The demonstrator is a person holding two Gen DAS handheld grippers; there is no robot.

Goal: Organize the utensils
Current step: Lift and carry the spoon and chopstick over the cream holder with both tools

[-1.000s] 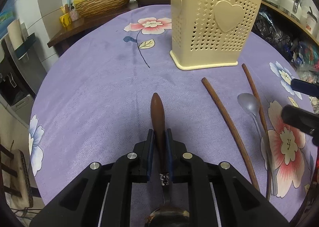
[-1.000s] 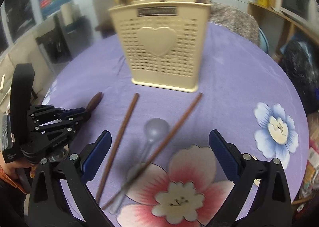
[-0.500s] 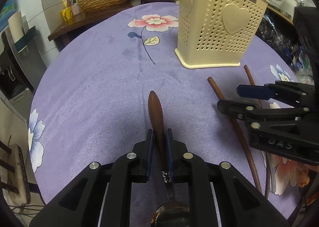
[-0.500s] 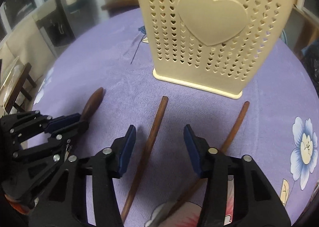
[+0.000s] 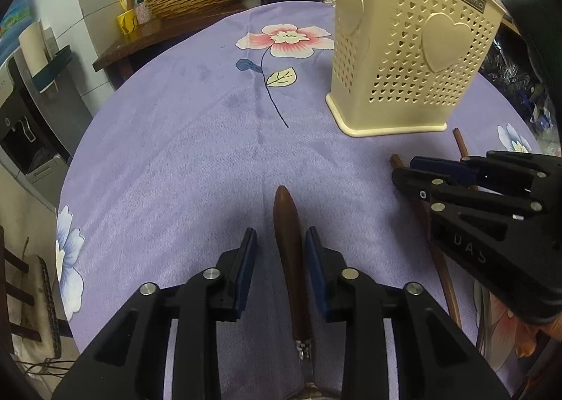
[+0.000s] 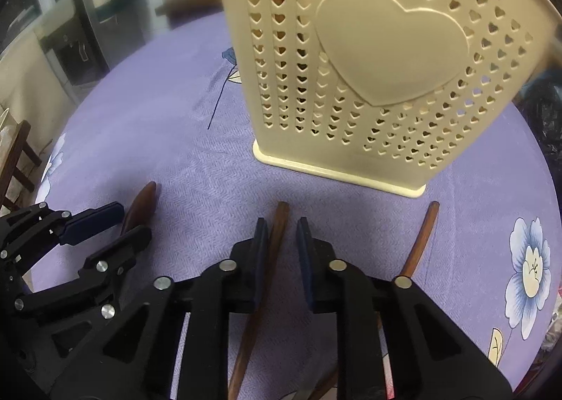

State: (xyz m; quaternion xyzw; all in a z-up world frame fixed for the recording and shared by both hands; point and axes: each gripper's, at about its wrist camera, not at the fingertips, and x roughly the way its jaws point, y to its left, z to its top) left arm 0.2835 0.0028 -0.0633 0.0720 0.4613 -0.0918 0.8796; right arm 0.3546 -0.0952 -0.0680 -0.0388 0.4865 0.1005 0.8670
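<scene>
Left gripper (image 5: 280, 242): jaws have just been opening, now spread with gaps on both sides of the wooden-handled spoon (image 5: 288, 252). Pads clear of the handle, so the spoon lies loose on the desk (image 5: 175, 154) between them. Handle is dark brown, tapered, rounded tip pointing toward the utensil holder (image 5: 404, 59); metal neck shows low in the left view, bowl cut off by the bottom edge.

Right gripper (image 6: 280, 227): jaws have just been closing, now narrow around the near chopstick (image 6: 277, 224). Left pad looks to be on the stick, a slim gap shows at the right pad; can't tell if it is truly pinched. Stick is brown, straight, flat on the purple flowered cloth, blunt end toward the holder, lower part hidden under the gripper body.

Second chopstick (image 6: 421, 234) lies just to the right, apart from the pads, its lower end hidden.

Holder is cream plastic, heart perforations, raised heart, upright on the desk just beyond the sticks; top cropped in right view.
</scene>
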